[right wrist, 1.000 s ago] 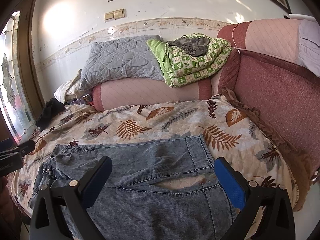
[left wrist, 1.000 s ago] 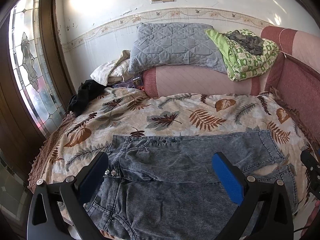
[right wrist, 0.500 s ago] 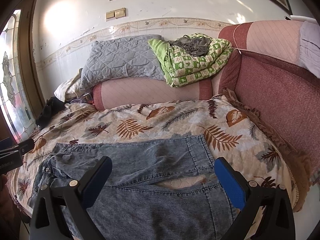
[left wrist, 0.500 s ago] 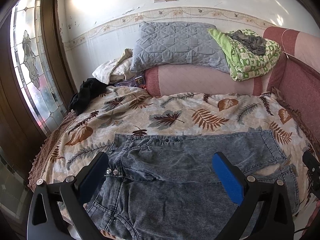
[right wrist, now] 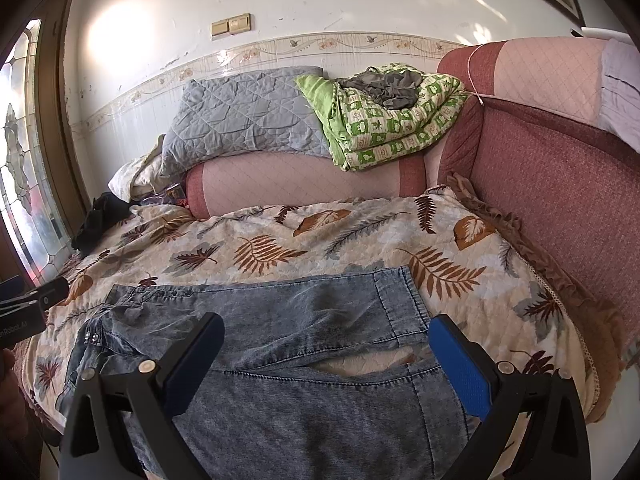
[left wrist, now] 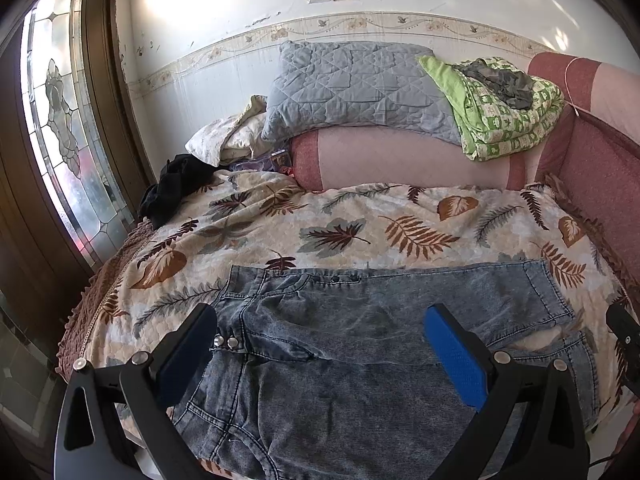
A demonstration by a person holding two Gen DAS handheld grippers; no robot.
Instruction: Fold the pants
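Blue-grey denim pants (left wrist: 360, 320) lie spread flat on the leaf-print bedspread (left wrist: 340, 224), waist at the left, leg hems at the right. They also show in the right wrist view (right wrist: 288, 320). My left gripper (left wrist: 320, 348) is open and empty, held above the waist and seat area. My right gripper (right wrist: 326, 360) is open and empty, held above the legs near the hems. A small gap between the two legs shows near the hems (right wrist: 360, 364).
A grey quilted pillow (left wrist: 352, 88), a green patterned blanket (left wrist: 504, 112) and a pink bolster (left wrist: 408, 160) lie at the back. Black clothing (left wrist: 172, 188) sits at the left by the stained-glass door (left wrist: 60, 120). A red sofa side (right wrist: 560, 184) borders the right.
Both grippers have risen and pulled back slightly, so the pants sit a little lower in each view. Both stay open and the pants have not moved.
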